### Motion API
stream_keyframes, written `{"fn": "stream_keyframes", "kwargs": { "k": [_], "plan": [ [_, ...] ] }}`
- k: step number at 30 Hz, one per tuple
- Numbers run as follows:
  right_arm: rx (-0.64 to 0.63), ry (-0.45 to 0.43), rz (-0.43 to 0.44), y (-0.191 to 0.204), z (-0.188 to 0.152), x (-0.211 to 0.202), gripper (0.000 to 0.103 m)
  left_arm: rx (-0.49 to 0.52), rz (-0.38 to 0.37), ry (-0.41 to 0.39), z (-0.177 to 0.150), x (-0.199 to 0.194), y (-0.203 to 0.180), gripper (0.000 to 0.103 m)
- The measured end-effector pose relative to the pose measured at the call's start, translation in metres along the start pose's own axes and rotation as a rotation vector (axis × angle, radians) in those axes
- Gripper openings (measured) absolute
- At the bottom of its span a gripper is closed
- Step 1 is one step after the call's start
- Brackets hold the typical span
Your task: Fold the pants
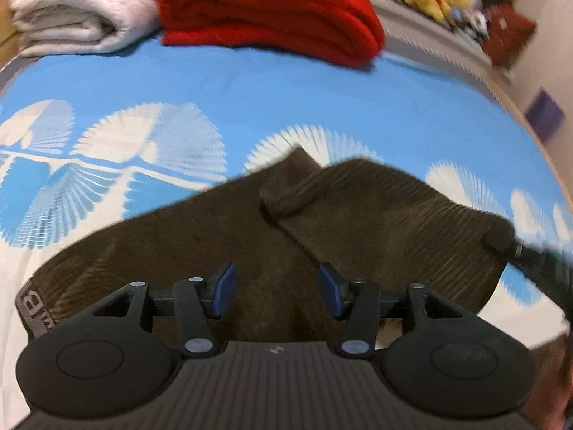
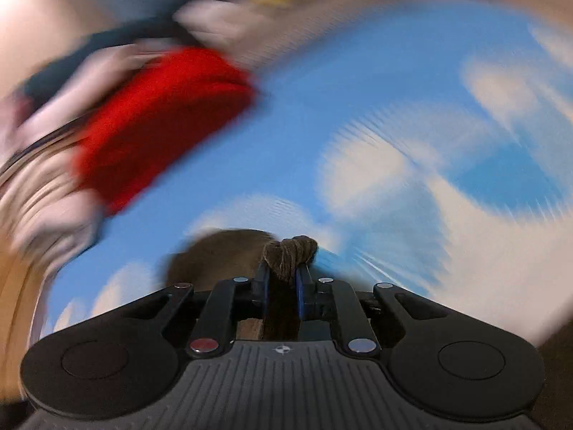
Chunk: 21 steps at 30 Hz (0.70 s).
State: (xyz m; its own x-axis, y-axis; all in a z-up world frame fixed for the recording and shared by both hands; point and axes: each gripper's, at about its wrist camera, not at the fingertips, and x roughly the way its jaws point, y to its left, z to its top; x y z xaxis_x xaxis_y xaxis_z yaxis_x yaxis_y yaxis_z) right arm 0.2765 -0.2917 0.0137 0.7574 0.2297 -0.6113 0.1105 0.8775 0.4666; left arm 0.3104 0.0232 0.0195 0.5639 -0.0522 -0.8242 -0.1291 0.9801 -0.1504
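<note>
Your left hand-held gripper [image 1: 277, 288] hovers over the brown pants [image 1: 222, 236], its blue pads wide apart and holding nothing. The pants lie on the bed's blue-and-white cover [image 1: 286, 100], one part folded over the other. Toward the far edge sit a white pile [image 1: 71, 10] and red pile [image 1: 265, 10]. Your right hand-held gripper [image 2: 283, 279] is clamped tight on a bunched pants edge; that view is blurred.

Left tongs [image 1: 277, 288] parted over brown pants [image 1: 215, 236] on blue-white bedspread [image 1: 250, 96], red folded cloth [image 1: 268, 10] beyond
</note>
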Motion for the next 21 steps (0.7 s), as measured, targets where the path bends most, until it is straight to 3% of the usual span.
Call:
{"fn": "stream_keyframes", "kwargs": {
  "k": [1, 3, 6, 8, 9, 12, 14, 17, 21],
  "plan": [
    [-0.113, -0.007, 0.082, 0.02, -0.004, -0.004, 0.015, -0.02, 0.0, -0.011, 0.003, -0.003, 0.006, 0.059],
    [-0.324, 0.07, 0.287, 0.055, -0.022, -0.006, 0.015, -0.048, 0.019, -0.018, 0.007, -0.004, 0.018, 0.059],
    [-0.49, 0.324, 0.489, 0.076, -0.061, 0.007, 0.015, -0.071, 0.055, 0.021, 0.008, 0.004, 0.03, 0.059],
    [-0.566, 0.449, 0.503, 0.078, -0.084, 0.017, 0.017, -0.107, 0.041, 0.035, 0.008, 0.006, 0.038, 0.059],
    [-0.598, 0.514, 0.497, 0.077, -0.094, 0.022, 0.023, -0.123, 0.035, 0.035, 0.01, 0.005, 0.041, 0.06],
    [-0.613, 0.65, 0.463, 0.067, -0.103, 0.033, 0.023, -0.15, 0.028, 0.016, 0.013, -0.001, 0.048, 0.063],
    [-0.587, 0.653, 0.444, 0.061, -0.093, 0.03, 0.027, -0.149, 0.035, 0.01, 0.014, -0.002, 0.049, 0.064],
    [-0.425, 0.585, 0.464, 0.041, -0.059, 0.024, 0.042, -0.163, 0.041, 0.025, 0.014, 0.002, 0.05, 0.064],
    [-0.161, 0.513, 0.414, 0.007, -0.026, 0.033, 0.044, -0.152, 0.033, 0.028, 0.014, 0.003, 0.045, 0.065]
  ]
}}
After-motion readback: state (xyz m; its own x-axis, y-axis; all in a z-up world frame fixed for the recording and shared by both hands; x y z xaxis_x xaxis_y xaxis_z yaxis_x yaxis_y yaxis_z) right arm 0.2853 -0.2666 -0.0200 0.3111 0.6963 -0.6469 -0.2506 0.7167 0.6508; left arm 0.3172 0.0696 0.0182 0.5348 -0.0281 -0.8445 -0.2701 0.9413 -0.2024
